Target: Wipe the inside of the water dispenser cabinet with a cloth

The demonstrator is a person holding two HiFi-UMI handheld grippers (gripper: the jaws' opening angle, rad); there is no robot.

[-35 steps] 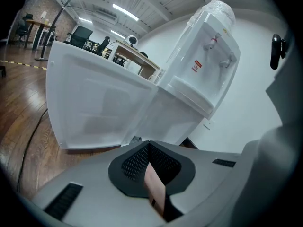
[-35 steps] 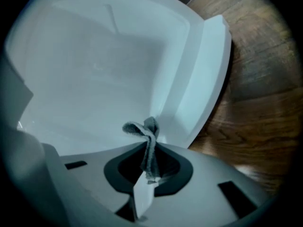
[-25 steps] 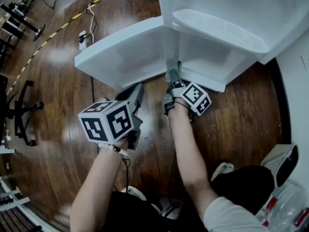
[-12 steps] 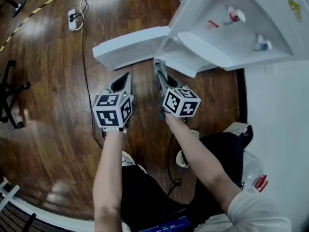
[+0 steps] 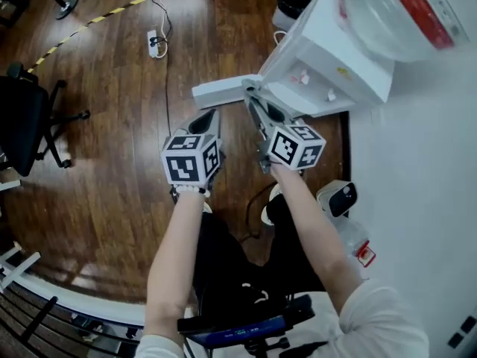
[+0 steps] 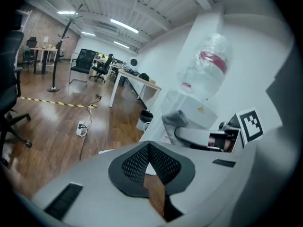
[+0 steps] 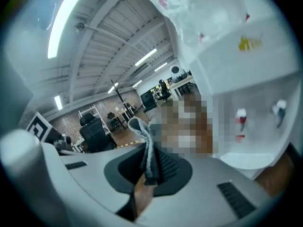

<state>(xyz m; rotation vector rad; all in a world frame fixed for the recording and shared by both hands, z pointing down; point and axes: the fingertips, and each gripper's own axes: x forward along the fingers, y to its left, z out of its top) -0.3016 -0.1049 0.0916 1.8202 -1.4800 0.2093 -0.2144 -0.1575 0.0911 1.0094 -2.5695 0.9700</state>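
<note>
Got the grey, fuzzy cloth (image 7: 143,134) pinched edge-on in the right gripper (image 7: 150,163), poking up limp past the tips, out in front of the water dispenser (image 5: 339,62) and not inside the cabinet. Left gripper (image 6: 149,148) closed pad to pad on nothing. Looks like a gap between wiping passes, or done; can't see the interior to judge. Next up, probably: drop low past the open white door (image 5: 220,92), press into smooth hard plastic corners. Glossy wood floor (image 5: 112,162) all round
</note>
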